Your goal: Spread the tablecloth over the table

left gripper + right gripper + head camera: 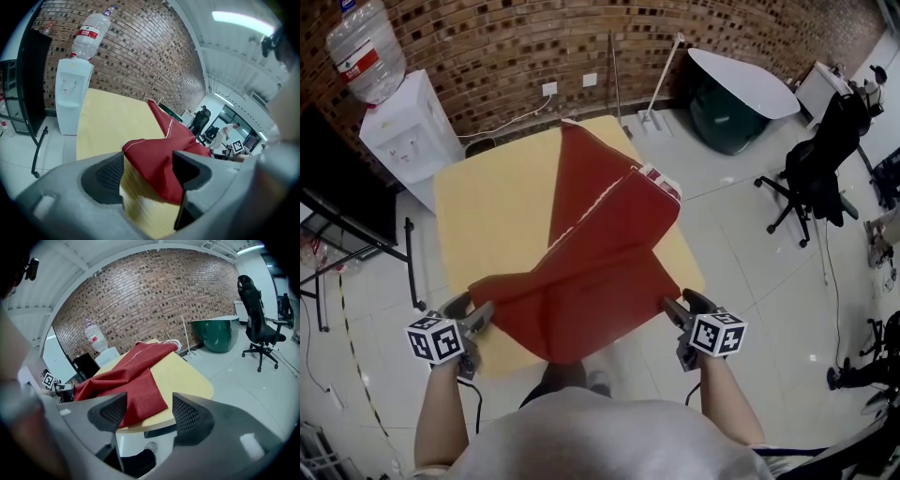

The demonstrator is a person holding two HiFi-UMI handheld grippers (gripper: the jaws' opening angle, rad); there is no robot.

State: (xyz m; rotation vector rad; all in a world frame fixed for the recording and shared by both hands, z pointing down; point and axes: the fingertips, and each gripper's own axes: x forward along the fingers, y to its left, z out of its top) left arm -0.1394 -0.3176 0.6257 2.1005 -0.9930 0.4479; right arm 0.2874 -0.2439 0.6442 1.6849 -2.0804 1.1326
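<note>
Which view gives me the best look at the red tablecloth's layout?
The head view: the whole tablecloth shows, folded and bunched across the yellow table. The left gripper view catches mainly a near corner; the right gripper view sees it foreshortened.

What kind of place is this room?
Probably an office or lab workroom: a water dispenser stands by the brick wall, an office chair is nearby, and a yellow table carries a red tablecloth.

Between the left gripper (149, 177)'s jaws the yellow table (145, 211) is just a smear. The red tablecloth (159, 154) slips behind the right-hand jaw, and the people (229, 133) far beyond that jaw are too small to make out. Over at the right gripper (149, 414), the left-hand jaw covers the tablecloth's near edge.
</note>
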